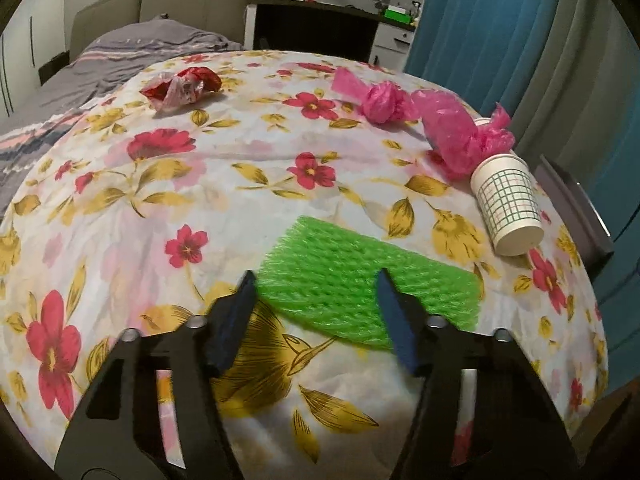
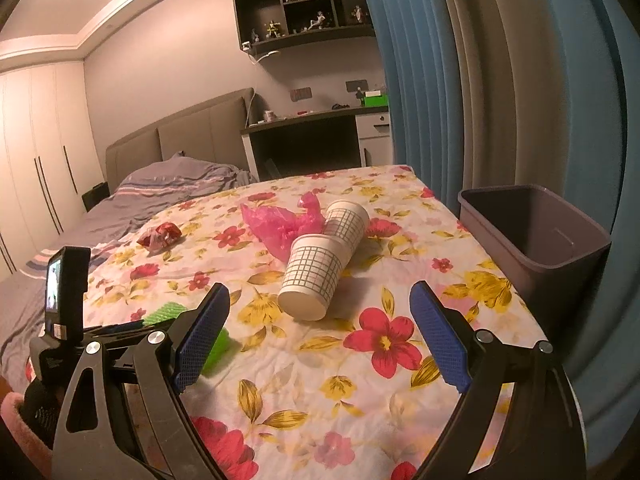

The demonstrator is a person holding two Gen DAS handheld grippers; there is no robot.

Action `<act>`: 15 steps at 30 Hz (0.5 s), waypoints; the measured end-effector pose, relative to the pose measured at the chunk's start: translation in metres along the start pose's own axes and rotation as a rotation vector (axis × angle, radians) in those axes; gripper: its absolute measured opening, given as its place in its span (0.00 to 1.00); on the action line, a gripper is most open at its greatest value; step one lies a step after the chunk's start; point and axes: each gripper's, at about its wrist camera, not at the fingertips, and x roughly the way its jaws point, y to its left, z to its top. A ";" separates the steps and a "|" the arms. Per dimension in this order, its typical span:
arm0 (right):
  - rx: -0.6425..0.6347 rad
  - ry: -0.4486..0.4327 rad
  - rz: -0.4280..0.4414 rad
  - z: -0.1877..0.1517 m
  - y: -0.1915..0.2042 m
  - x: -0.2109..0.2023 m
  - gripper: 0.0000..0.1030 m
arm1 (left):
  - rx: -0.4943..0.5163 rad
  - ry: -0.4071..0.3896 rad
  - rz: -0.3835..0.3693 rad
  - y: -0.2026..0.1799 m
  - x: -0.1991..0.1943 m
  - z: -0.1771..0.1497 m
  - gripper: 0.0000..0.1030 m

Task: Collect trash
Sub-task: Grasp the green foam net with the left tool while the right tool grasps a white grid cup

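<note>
With the left gripper (image 1: 316,280) half closed and its fingers straddling the flat green foam net (image 1: 360,280) on the bed (image 1: 140,200) without pinching it, they may snag the sheet instead, while the right gripper (image 2: 320,300) hangs released near the cups (image 2: 312,276).

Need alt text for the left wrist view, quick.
The left gripper hovers open over a green foam net lying flat on the floral bedspread. Beyond lie a paper cup on its side, pink plastic bags and a red wrapper.
</note>
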 end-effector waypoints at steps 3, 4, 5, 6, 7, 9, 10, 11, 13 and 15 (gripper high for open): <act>-0.002 0.010 0.000 -0.001 0.001 0.006 0.86 | -0.003 -0.001 0.013 0.000 -0.001 0.000 0.27; -0.004 0.013 0.000 -0.002 0.001 0.008 0.86 | -0.006 -0.007 0.010 0.000 -0.002 0.000 0.22; -0.004 0.018 0.000 -0.003 0.002 0.010 0.86 | -0.009 -0.014 0.005 0.000 -0.003 0.000 0.16; -0.005 0.025 0.000 -0.003 0.002 0.013 0.86 | -0.010 -0.018 0.002 0.000 -0.003 0.001 0.14; -0.005 0.029 -0.001 -0.003 0.003 0.016 0.86 | -0.008 -0.025 -0.004 0.000 -0.005 0.002 0.12; -0.006 0.042 -0.006 -0.004 0.003 0.022 0.86 | -0.004 -0.038 -0.014 -0.002 -0.007 0.002 0.11; -0.007 0.048 -0.011 -0.003 0.003 0.026 0.86 | -0.006 -0.050 -0.020 -0.002 -0.009 0.003 0.10; -0.007 0.052 -0.014 -0.003 0.003 0.028 0.86 | -0.007 -0.060 -0.026 -0.003 -0.011 0.003 0.10; -0.006 0.057 -0.020 -0.001 0.003 0.034 0.86 | -0.017 -0.086 -0.034 -0.001 -0.016 0.005 0.09; -0.006 0.059 -0.028 0.002 0.003 0.039 0.86 | -0.032 -0.110 -0.038 0.003 -0.023 0.009 0.09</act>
